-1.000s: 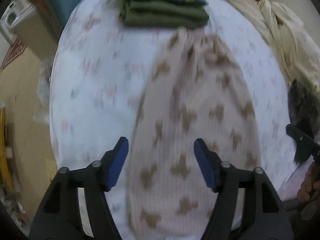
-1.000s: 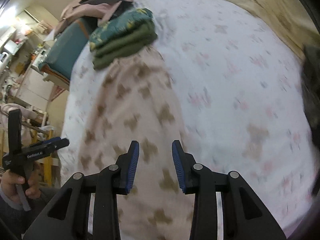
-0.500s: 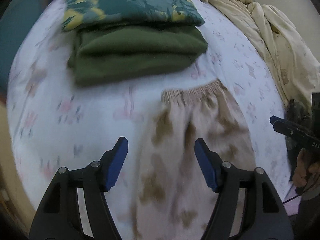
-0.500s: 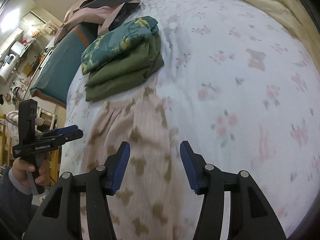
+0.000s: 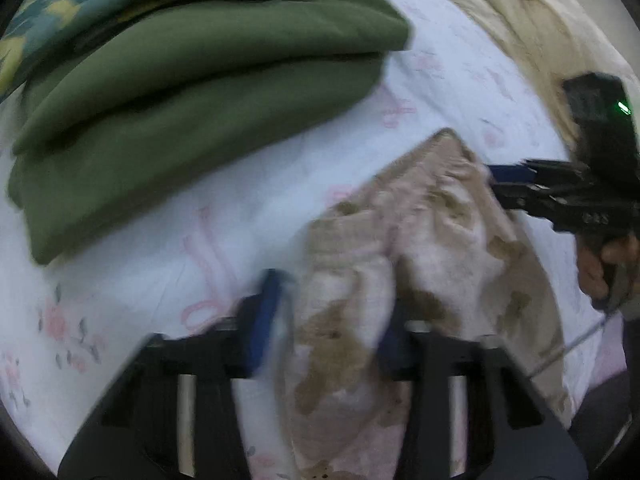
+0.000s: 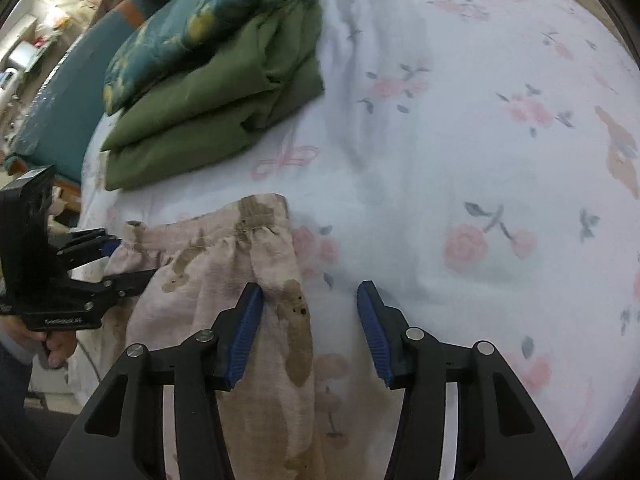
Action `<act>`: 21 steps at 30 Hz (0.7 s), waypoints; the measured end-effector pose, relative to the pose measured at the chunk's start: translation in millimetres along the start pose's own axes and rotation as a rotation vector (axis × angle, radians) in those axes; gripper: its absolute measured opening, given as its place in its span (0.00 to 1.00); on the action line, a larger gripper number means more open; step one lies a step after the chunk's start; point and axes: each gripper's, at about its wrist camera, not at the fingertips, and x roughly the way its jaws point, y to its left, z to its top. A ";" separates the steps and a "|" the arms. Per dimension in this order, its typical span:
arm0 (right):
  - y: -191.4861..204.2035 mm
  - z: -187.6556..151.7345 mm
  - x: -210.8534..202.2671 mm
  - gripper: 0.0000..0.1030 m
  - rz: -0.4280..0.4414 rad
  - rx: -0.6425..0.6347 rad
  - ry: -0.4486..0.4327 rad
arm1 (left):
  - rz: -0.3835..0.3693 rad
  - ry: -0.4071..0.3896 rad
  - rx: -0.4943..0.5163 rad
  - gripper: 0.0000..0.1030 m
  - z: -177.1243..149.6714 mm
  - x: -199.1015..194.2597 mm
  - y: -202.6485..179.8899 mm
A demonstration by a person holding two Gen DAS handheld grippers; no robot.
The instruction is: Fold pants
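Note:
The pale pink pants (image 5: 436,240) with brown star shapes lie on the flowered sheet, waistband (image 6: 224,236) toward the folded stack. My left gripper (image 5: 326,320) is open, with the left waist corner bunched up between its blue fingers; the view is blurred. My right gripper (image 6: 310,332) is open at the right waist corner, its left finger (image 6: 244,332) on the cloth and its right finger (image 6: 374,332) over the sheet. Each gripper shows in the other's view: the right (image 5: 520,184), the left (image 6: 100,264).
A stack of folded clothes, green (image 5: 192,112) under a teal patterned piece (image 6: 200,24), lies just beyond the waistband. A cream blanket (image 5: 500,12) lies along the far right. The bed's left edge drops to a teal bench (image 6: 52,120) and the room.
Both grippers have moved forward along the pants to the waistband. The waistband's left corner has bunched up between my left fingers, which stand closer together. My right fingers have opened wider.

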 end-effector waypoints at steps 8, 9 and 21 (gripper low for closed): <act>17.6 4.4 -2.1 0.06 -0.003 -0.127 0.033 | 0.064 -0.012 0.130 0.02 4.6 -0.3 -31.2; 19.9 7.2 -7.4 0.06 -0.010 -0.151 0.021 | 0.069 -0.026 0.129 0.01 8.0 -4.5 -31.0; 63.0 54.5 -112.1 0.05 -0.064 -0.319 -0.289 | 0.211 -0.391 0.236 0.02 56.9 -119.8 -48.9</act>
